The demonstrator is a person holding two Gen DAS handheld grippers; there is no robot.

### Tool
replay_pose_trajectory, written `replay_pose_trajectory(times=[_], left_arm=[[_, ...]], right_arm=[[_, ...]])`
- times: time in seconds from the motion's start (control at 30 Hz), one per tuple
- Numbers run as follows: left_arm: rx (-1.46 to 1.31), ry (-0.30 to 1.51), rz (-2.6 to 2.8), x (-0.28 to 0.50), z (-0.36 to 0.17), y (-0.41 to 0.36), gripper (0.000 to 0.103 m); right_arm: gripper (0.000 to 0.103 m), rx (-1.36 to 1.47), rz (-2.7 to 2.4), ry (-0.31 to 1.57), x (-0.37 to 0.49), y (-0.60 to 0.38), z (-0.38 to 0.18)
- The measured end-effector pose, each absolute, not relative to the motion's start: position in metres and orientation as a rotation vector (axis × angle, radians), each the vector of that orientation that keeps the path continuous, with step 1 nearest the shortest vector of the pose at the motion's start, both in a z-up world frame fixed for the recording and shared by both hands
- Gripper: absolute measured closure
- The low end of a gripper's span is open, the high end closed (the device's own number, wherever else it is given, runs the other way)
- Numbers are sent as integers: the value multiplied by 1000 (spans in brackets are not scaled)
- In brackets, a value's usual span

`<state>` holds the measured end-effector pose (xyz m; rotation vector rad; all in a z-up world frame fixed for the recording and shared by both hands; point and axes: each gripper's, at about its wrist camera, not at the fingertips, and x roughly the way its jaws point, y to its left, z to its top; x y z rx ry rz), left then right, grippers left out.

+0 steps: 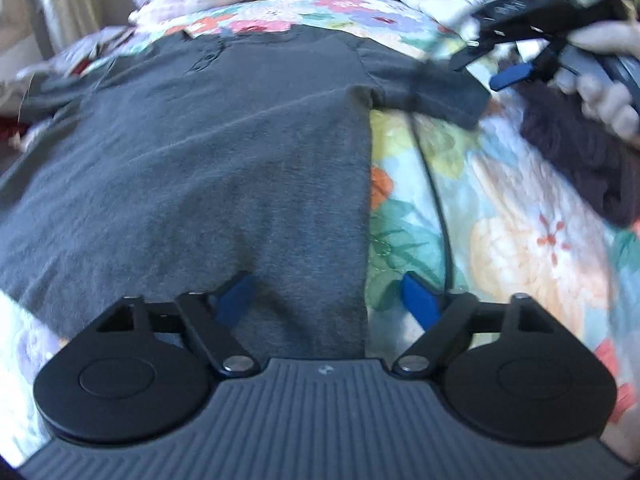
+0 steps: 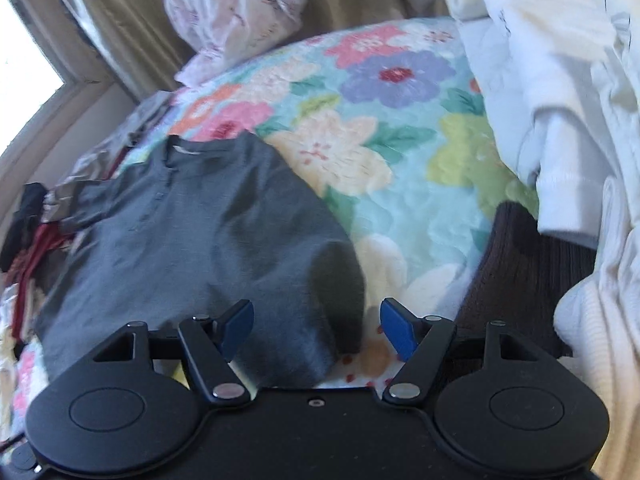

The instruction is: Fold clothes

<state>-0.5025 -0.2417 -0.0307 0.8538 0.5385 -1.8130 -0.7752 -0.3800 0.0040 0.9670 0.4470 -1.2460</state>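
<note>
Grey shirt (image 1: 208, 152), one only, lies spread flat on the bed, collar away from you, and both your grippers hang just above its near side. Your left gripper (image 1: 326, 300) stands wide apart with nothing pinched: one blue pad sits over the shirt's hem area, the other over the bedspread just past the shirt's straight right edge. Your right gripper (image 2: 316, 330) is likewise spread wide and holds nothing; the end of the short sleeve (image 2: 336, 280) lies between its pads, which do not press on it. In the left wrist view that right gripper and your hand (image 1: 600, 92) show blurred at the upper right, just beyond the sleeve.

Outward from there, one floral bedspread (image 2: 380, 128) covers the bed under the shirt. One dark ribbed garment (image 2: 516, 272) lies to the right, and a heap of white clothes (image 2: 560, 112) rises beside and behind it; I cannot count its pieces. To the left sits a jumble of red and dark fabric (image 2: 28, 240). A pale floral pillow (image 2: 232, 12) leans at the head, with beige curtains (image 2: 120, 36) and a bright window (image 2: 24, 80) at far left.
</note>
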Motion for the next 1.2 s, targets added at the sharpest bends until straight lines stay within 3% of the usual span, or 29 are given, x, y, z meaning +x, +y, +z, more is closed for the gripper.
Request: replay_pose_trajectory(times=[0.03,0.07,0.1,0.13,0.17,0.2,0.4,0.57,0.87,0.97,1.03,1.07,1.2], left_arm=[[872,495,-1815,-506,-32,-240,20],[890,451,-1816,-509,-33,-239,33],[888,443,-1816,-508,-31,-239,56],[885,436,-1816,-508,-29,-239,66],[880,443,-1804,-505,-25,-240,92],[874,451,-1797,-501,-21,-242,95],[784,591,-1762,-464,15,-274,96],[907,444,-1704,-447,59,-300,96],[996,487,-1690,-434,73,-335,96],[987,466,-1699,-433,53,-333,96],[940,492,-1720,-427,39,-332,96],[913,510,-1729,-424,32,-332,96],[850,579,-1747,-409,14,-335,96]], right_arm=[[23,975,-1258,463,-774,-383,-3],[23,979,-1249,495,-771,-387,-10],[28,967,-1239,488,-768,-388,-16],[49,955,-1229,482,-766,-390,-21],[63,946,-1215,474,-764,-391,-22],[87,949,-1199,454,-764,-393,-20],[90,812,-1092,354,-751,-413,33],[90,717,-982,313,-734,-445,101],[97,585,-931,400,-699,-470,148],[87,675,-890,454,-703,-475,132],[54,735,-894,521,-710,-474,114],[49,765,-910,561,-714,-473,103],[47,952,-930,608,-737,-477,51]])
